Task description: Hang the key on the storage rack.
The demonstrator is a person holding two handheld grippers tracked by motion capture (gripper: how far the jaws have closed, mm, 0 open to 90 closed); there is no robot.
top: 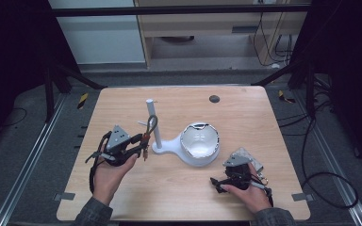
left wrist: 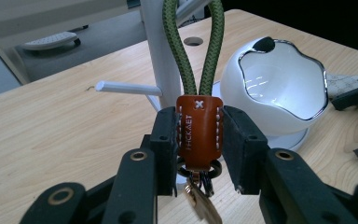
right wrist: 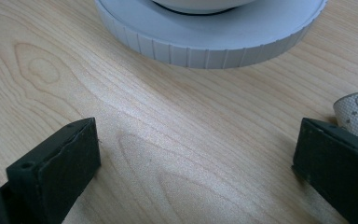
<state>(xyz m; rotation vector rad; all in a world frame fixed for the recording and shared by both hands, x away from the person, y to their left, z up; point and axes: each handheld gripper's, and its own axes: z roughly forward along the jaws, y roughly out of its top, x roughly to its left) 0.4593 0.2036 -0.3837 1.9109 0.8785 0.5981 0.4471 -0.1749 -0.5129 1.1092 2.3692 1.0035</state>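
Note:
My left gripper (left wrist: 199, 140) is shut on the brown leather tab (left wrist: 199, 133) of a key fob. A green rope loop (left wrist: 172, 42) rises from the tab and a brass key (left wrist: 203, 205) hangs below it. In the high view the left gripper (top: 141, 143) holds the fob (top: 147, 136) just left of a white stand's pole (top: 153, 120), and the loop reaches up beside the pole. A thin white peg (left wrist: 128, 87) sticks out from the pole (left wrist: 161, 56). My right gripper (top: 215, 183) rests open on the table, with bare wood between its jaws (right wrist: 196, 158).
A white bowl (top: 199, 143) with a shiny rim sits on the stand's round base (right wrist: 214, 32), right of the pole. A patterned pouch (top: 245, 155) lies behind the right gripper. A dark round hole (top: 214, 99) marks the far side of the table.

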